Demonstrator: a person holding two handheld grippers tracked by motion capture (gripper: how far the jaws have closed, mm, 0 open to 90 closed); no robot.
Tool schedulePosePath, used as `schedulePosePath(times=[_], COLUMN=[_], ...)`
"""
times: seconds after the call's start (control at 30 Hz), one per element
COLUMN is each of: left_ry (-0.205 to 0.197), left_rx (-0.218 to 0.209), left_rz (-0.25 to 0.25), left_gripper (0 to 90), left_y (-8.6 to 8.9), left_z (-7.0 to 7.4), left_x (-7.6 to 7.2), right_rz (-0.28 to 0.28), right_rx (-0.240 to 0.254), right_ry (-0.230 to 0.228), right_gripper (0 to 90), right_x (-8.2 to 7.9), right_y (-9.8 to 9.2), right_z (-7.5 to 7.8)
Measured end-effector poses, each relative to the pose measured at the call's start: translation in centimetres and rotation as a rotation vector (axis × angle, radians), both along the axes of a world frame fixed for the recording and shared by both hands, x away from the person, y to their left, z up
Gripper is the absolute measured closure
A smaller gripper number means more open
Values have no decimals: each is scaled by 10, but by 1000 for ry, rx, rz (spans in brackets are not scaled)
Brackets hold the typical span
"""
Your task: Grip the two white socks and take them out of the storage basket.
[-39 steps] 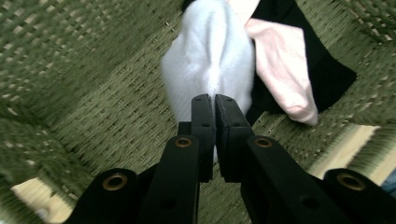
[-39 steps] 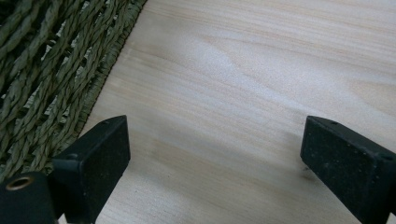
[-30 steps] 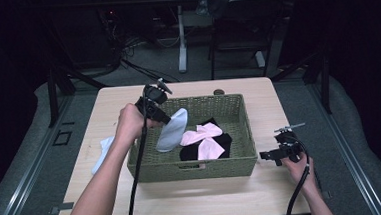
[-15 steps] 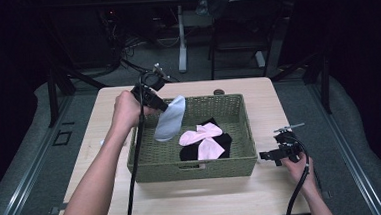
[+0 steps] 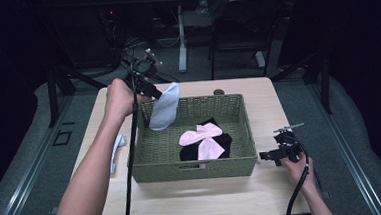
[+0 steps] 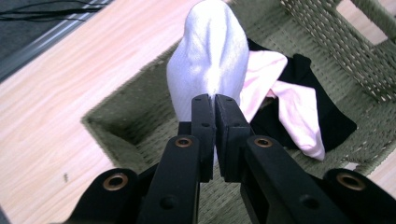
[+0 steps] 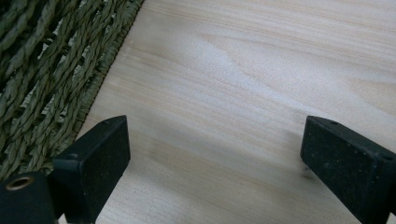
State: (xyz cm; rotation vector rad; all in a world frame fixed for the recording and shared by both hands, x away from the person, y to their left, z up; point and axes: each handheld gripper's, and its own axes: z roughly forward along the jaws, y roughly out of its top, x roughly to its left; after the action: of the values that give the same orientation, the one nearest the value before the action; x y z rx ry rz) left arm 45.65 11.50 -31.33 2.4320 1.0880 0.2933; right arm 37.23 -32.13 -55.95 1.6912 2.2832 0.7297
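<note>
Above the far left corner of the woven basket, the left claw hangs in the air with its jaws pressed together on the top edge of a white sock; the sock dangles free below it, clear of the basket floor, its lower end level with the left wall of the basket in the high view; in the left gripper view the two black jaws meet on the cloth, with the sock spreading out beyond them over the basket's inside. On the basket floor lie a pink sock and, under it, a black sock; the pink one rests across the black one, touching it. On the worktop, just left of the basket, lies another pale sock, apart from the one being held. At the right of the basket, the right claw sits low beside the basket's right wall; in the right gripper view its jaws are spread wide, with nothing between them but bare wood, and the wicker wall just to one side.
</note>
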Motion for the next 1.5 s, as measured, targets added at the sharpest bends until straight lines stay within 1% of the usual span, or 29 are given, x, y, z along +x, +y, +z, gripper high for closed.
schedulePosePath(times=[0.03,0.07,0.1,0.13,0.2,0.23,0.27,0.33,0.37,0.4,0.53,0.6,0.63,0.7,0.73,0.77,0.8,0.87,0.9,0.93,1.0,1.03,1.07,1.1,1.13,1.17,1.23,1.4,1.5], left_ry=[-12,-22,-22,-27,-42,-47,-47,-63,-68,-68,-86,-93,-96,-96,-96,-94,-94,-88,-86,-78,-73,-64,-64,-62,-54,-44,-32,-14,0], left_rx=[-4,-5,-5,-7,-9,-6,-6,-4,-2,-2,-8,-19,-22,-22,-22,-25,-25,-26,-21,-16,-12,-9,-9,-14,-10,-8,-10,-20,-21], left_rz=[8,14,14,22,38,57,57,89,98,98,143,169,186,206,206,227,227,243,251,267,274,288,288,301,307,323,336,368,377], left_gripper=[874,874,874,874,873,874,874,873,874,874,873,874,874,874,874,874,874,874,874,874,874,874,874,874,874,874,874,873,874], left_y=[4,6,6,10,16,24,24,38,42,42,64,74,83,93,93,102,102,110,114,121,124,132,132,135,139,146,152,165,170], left_z=[7,10,10,15,20,26,26,35,38,38,46,47,48,47,47,45,45,42,40,36,33,28,28,24,21,15,7,-9,-18], left_x=[-1,-1,-1,-2,-2,-3,-3,-5,-6,-6,-13,-15,-18,-20,-20,-21,-21,-23,-24,-26,-27,-28,-28,-29,-29,-30,-31,-33,-35], right_rz=[-3,-4,-4,1,0,-5,-5,-3,-7,-7,-3,-6,-6,-6,-6,-5,-5,-6,-2,-7,-6,-4,-3,-3,-2,-4,-4,0,-3], right_rx=[4,5,5,-1,-2,2,2,11,1,1,-5,4,4,5,7,7,7,1,10,10,3,8,6,6,-8,-15,-16,-18,-19], right_ry=[-5,-4,-4,0,-2,-5,-5,-2,-4,-4,-1,-4,-3,-4,-2,-3,-3,-2,-1,-3,-1,-1,-2,-2,-1,-6,-6,2,1], right_gripper=[79,79,79,79,79,79,79,79,79,79,79,79,79,79,79,79,79,79,79,79,79,78,78,78,77,76,75,73,73], right_x=[0,0,0,0,0,0,0,0,0,0,0,0,0,0,0,0,0,0,0,0,0,0,0,0,0,0,0,-1,-1], right_y=[0,0,0,0,0,0,0,-1,-1,-1,0,0,0,0,0,0,0,0,0,0,0,0,0,0,0,1,2,2,2], right_z=[0,0,0,0,0,0,0,0,0,0,0,0,0,0,0,0,0,0,0,0,0,0,0,0,0,0,0,1,0])
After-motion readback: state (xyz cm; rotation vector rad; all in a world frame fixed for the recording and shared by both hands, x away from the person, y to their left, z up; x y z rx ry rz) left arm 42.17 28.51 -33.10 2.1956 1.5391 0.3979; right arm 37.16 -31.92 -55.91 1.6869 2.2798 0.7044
